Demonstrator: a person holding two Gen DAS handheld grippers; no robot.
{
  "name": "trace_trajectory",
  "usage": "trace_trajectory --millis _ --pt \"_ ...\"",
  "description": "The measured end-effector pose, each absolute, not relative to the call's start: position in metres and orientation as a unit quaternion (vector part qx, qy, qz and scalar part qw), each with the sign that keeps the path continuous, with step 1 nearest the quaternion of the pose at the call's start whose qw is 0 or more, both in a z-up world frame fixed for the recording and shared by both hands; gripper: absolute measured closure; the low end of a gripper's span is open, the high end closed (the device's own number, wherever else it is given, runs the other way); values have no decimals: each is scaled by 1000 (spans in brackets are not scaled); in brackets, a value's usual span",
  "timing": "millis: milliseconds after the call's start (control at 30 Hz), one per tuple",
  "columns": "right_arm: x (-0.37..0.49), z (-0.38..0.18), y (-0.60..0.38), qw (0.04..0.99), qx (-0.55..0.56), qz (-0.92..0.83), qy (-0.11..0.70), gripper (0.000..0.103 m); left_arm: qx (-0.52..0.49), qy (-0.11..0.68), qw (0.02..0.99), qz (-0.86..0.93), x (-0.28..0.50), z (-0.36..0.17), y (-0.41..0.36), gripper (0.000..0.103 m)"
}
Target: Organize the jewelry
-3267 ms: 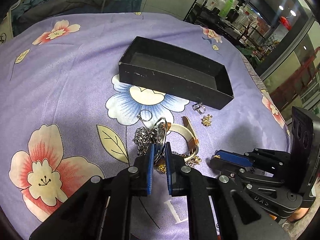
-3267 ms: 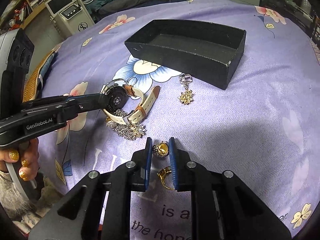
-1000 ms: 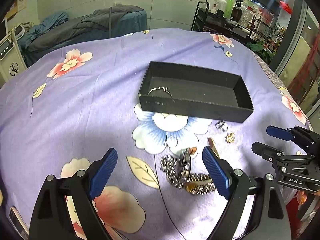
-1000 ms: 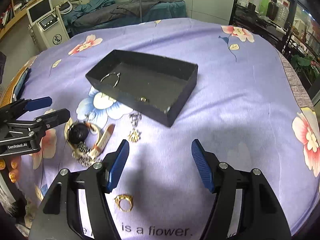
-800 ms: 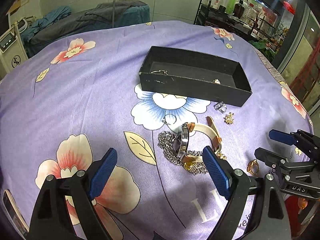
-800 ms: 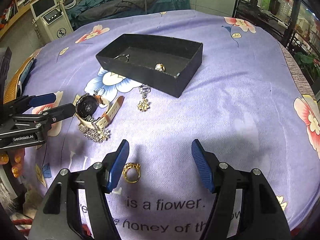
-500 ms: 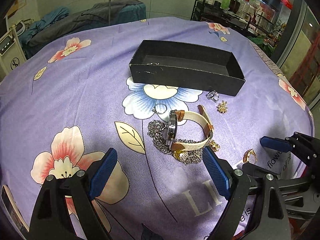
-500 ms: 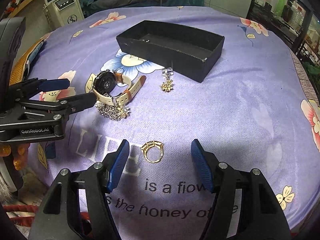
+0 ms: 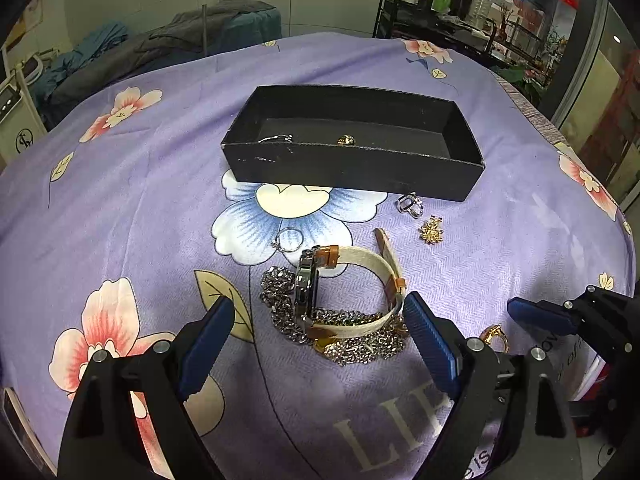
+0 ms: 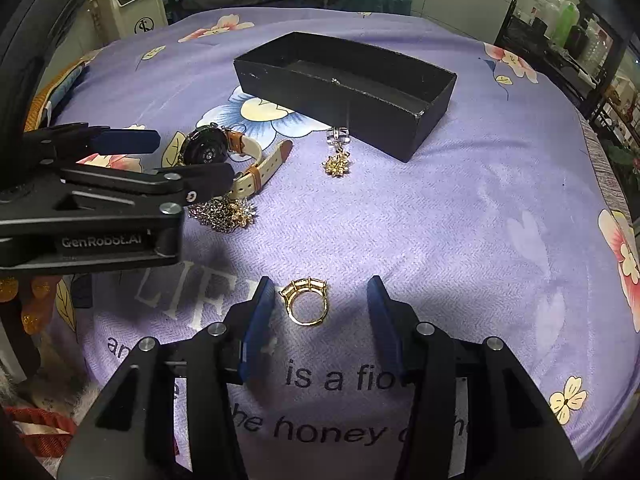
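the purple flowered cloth (image 9: 120,184) covers the worktop. a black box (image 9: 352,168) sits toward its far edge, two small pieces inside. left tongs (image 9: 320,336) spread wide around a watch (image 9: 320,280) lying on a chain (image 9: 352,340). right tongs (image 10: 320,304) spread wide around a gold ring (image 10: 306,302) near the front edge.

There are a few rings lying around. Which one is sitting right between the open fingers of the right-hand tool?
The gold ring with a row of stones, on the cloth inside the right gripper. The silver rings lie far off by the black box.
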State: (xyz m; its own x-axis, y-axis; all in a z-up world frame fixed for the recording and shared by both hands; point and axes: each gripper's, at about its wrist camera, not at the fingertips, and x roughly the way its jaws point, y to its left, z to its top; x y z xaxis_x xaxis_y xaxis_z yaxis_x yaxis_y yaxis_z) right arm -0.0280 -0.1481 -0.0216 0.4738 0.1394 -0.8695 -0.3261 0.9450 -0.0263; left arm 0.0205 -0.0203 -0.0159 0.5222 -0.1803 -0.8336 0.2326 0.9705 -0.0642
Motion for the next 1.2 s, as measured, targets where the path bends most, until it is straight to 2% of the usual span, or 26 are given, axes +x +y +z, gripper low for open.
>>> trace_trajectory --millis 200,367,433,633,1200 --pt "-27 -21 -152 854 -91 132 495 62 47 484 865 -120 27 -26 -36 20" --pt "-26 -21 -153 855 -90 129 494 67 60 482 866 -122 21 -30 -42 35" --pt "-25 -21 -154 856 -88 128 493 69 68 478 867 -125 18 -29 -43 46" --pt "-24 -20 -156 856 -86 125 494 77 61 481 865 -127 18 -27 -40 48" --pt "-21 -15 -165 852 -43 135 504 78 -24 485 864 -130 17 -11 -6 49"
